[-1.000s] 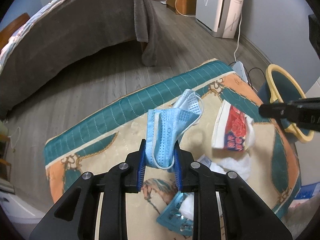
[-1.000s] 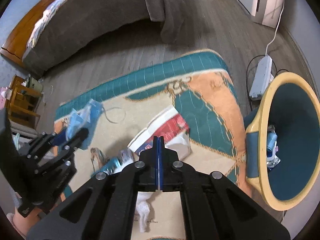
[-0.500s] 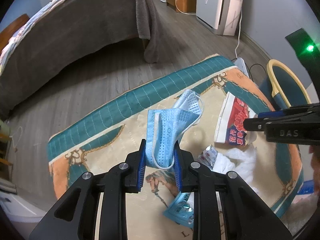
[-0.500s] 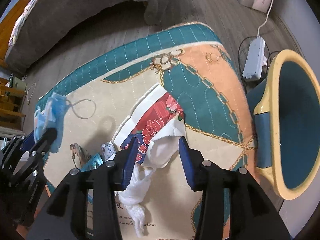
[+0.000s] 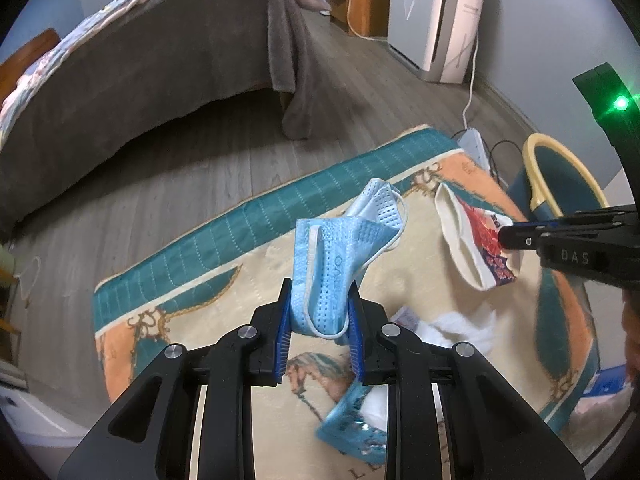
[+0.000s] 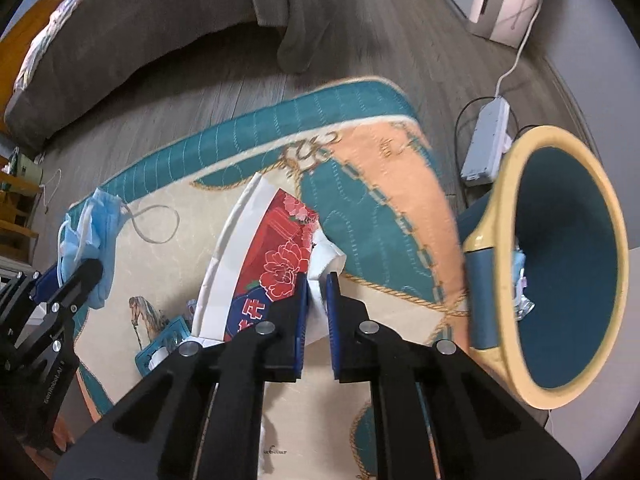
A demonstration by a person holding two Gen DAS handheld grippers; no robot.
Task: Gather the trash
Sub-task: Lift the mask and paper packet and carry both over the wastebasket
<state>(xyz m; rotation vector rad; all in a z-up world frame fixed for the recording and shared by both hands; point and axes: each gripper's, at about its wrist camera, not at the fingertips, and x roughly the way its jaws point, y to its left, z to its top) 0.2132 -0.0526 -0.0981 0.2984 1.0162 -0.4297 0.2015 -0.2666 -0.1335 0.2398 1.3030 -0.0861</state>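
Observation:
My left gripper (image 5: 320,300) is shut on a crumpled blue face mask (image 5: 336,248), held up above the patterned rug (image 5: 180,280). The mask (image 6: 80,232) and left gripper (image 6: 92,268) also show at the left of the right wrist view. My right gripper (image 6: 317,280) has its pads pinched on the white edge of a red-and-white paper bag (image 6: 256,256), which hangs tilted over the rug. The left wrist view shows that gripper (image 5: 504,236) gripping the bag (image 5: 472,240) from the right. A teal bin with a yellow rim (image 6: 516,160) stands to the right, some trash inside.
On the rug lie a white tissue (image 5: 460,324), a teal wrapper (image 5: 352,428) and a small packet (image 5: 406,314). A power strip (image 6: 486,140) with cables lies beside the bin. A bed with a grey blanket (image 5: 160,60) and a white appliance (image 5: 436,20) stand behind.
The right gripper opened over the paper bag, came down and closed on its edge; the bag now hangs raised. The left gripper and mask have stayed put.

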